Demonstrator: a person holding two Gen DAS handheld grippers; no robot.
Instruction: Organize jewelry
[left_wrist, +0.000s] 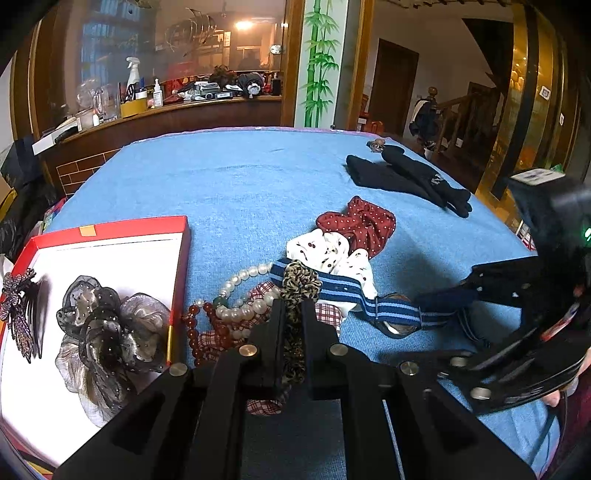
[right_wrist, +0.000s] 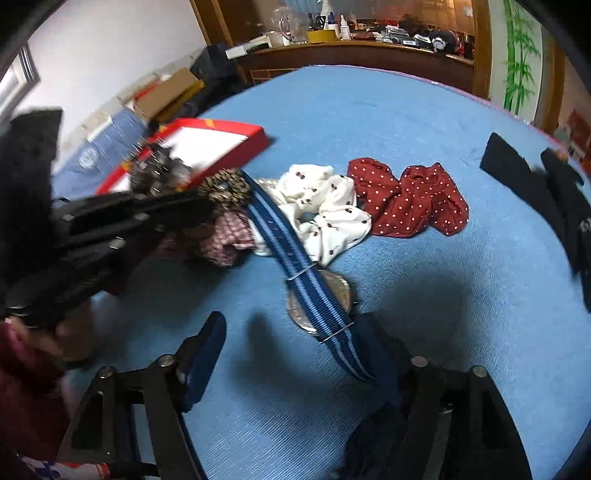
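My left gripper (left_wrist: 293, 312) is shut on a leopard-print scrunchie (left_wrist: 300, 280) over a pile of jewelry: a pearl necklace (left_wrist: 236, 284), red beads (left_wrist: 192, 332) and a plaid scrunchie (left_wrist: 328, 314). A blue striped watch strap (right_wrist: 295, 258) with a round watch face (right_wrist: 334, 295) lies across the pile. My right gripper (right_wrist: 295, 343) is open, its fingers on either side of the strap's near end. The red box (left_wrist: 110, 230) with a white lining sits at left, holding a dark gauze hair bow (left_wrist: 107, 325) and a beaded claw clip (left_wrist: 20, 310).
A white cherry-print scrunchie (right_wrist: 325, 210) and a red polka-dot scrunchie (right_wrist: 410, 199) lie beyond the pile on the blue cloth (left_wrist: 240, 184). Black gloves (left_wrist: 406, 177) lie at the far right. A cluttered wooden counter (left_wrist: 166, 107) stands behind the table.
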